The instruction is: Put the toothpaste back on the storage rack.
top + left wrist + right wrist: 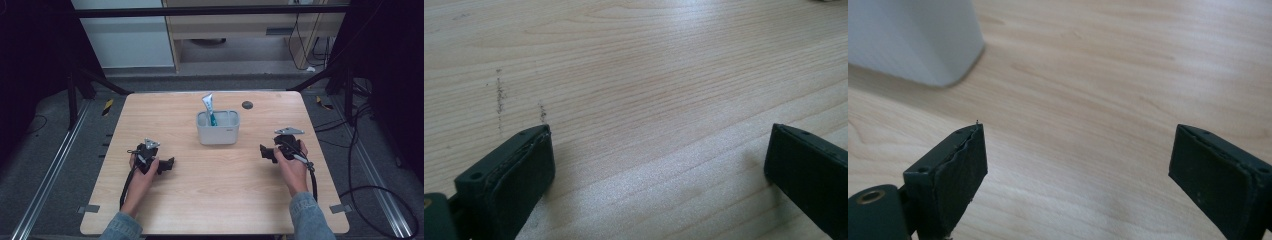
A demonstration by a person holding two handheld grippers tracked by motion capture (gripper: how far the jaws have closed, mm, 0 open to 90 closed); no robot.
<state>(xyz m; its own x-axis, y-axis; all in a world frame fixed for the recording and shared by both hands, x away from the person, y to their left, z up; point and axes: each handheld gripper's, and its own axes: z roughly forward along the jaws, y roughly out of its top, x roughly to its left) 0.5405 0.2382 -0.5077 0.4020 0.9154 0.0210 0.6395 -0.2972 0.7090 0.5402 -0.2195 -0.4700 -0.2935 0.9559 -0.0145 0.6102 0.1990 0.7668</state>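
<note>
Your left gripper (169, 164) and right gripper (263, 151), jaws spread, rest on the pale wooden table (215, 195); grey floor (45, 165) surrounds it.

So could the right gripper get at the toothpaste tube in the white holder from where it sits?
Probably yes. The right gripper is open, bare table lies between it and the white holder, and the toothpaste tube sticks out above the rim, free to grasp.
</note>
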